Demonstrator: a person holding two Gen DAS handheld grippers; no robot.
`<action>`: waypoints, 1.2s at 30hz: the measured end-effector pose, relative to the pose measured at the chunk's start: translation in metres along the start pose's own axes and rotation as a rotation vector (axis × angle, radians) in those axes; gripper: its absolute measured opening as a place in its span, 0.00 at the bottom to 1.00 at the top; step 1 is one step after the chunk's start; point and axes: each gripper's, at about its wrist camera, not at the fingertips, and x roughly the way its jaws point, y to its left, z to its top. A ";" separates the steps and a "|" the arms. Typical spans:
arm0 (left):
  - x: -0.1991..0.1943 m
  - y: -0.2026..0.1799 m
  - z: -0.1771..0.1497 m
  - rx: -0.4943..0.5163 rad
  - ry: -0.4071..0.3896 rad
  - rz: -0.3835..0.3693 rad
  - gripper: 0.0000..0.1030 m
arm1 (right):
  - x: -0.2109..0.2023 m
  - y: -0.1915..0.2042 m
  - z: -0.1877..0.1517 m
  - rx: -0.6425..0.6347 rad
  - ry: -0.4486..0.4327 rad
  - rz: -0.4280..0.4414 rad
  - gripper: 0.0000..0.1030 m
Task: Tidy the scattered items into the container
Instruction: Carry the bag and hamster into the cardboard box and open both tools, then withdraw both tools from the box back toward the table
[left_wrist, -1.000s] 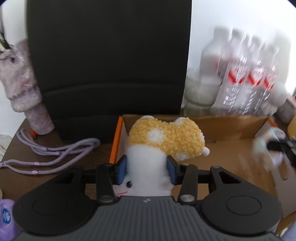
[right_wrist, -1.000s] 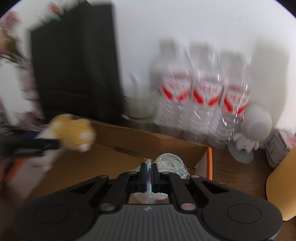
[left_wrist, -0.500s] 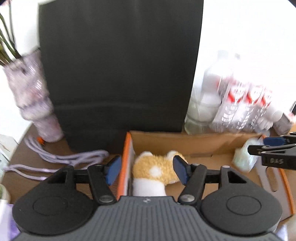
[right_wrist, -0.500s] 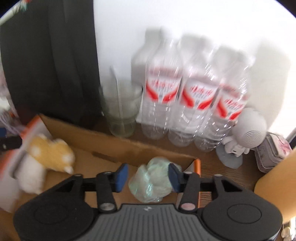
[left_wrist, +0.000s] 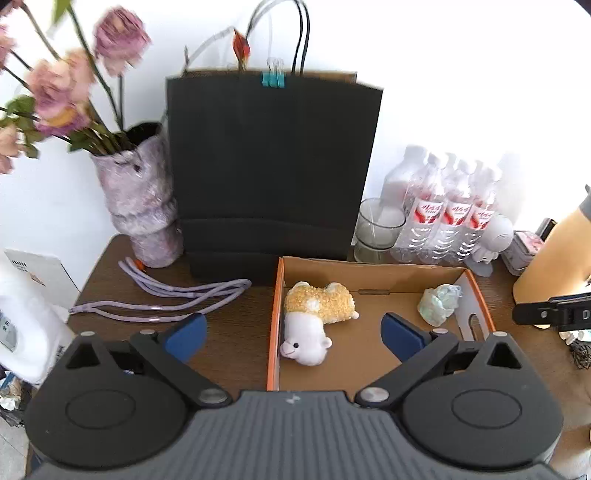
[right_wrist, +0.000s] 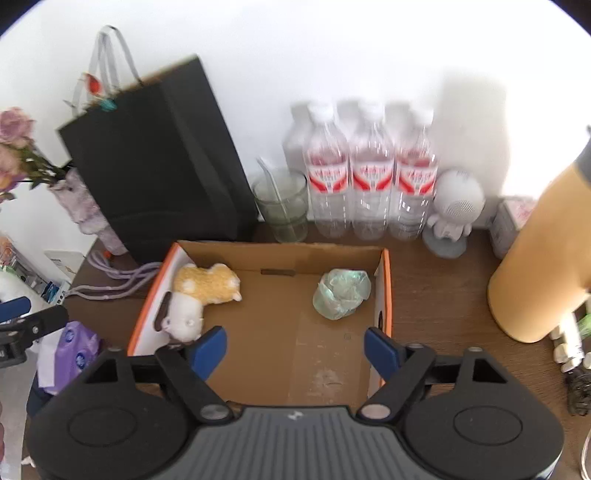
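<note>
Brown wooden table (left_wrist: 236, 332), cut off at the left and near edges by the gripper bodies. Black paper bag (left_wrist: 271, 166) upright against the wall, hiding the table's rear middle; handles blown out in the glare. Orange-brown flask (right_wrist: 535, 258) at the right, top cropped by the frame edge. Open cardboard box (right_wrist: 288, 254) with orange rims, near wall hidden behind the right gripper's body. Furry lilac vase (left_wrist: 138, 206) with faded roses, blooms blurred. Three clear bottles (right_wrist: 373, 184) with red labels behind the box, print unreadable; glass with a straw (right_wrist: 282, 205) beside them; white round figurine (right_wrist: 454, 210) to their right. Lilac cord (left_wrist: 173, 295) looped on the table left of the box. Small pack with a blue mark (right_wrist: 74, 350) at the left, partly hidden by the other tool.

Left gripper (left_wrist: 293, 332): jaws spread wide, just opened further, nothing between the pads; hanging above the box's left wall. Right gripper (right_wrist: 295, 349): jaws likewise apart, just opened, empty, above the box's near half.

Plush toy (left_wrist: 317, 317) lying inside the box against the left wall, yellow body toward the back, white head toward the near side, long axis running back to front, slightly bent. Crumpled pale-green wad (right_wrist: 341, 293) inside the box near the right wall, no clear long axis, material hard to tell.
</note>
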 end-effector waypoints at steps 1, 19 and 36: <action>-0.006 -0.001 -0.004 0.001 -0.020 0.014 1.00 | -0.007 0.001 -0.004 -0.008 -0.027 -0.001 0.85; -0.048 -0.023 -0.127 0.030 -0.539 0.038 1.00 | -0.038 0.043 -0.149 -0.186 -0.681 -0.059 1.00; -0.102 -0.025 -0.220 0.079 -0.508 0.069 1.00 | -0.082 0.037 -0.233 -0.150 -0.684 -0.019 1.00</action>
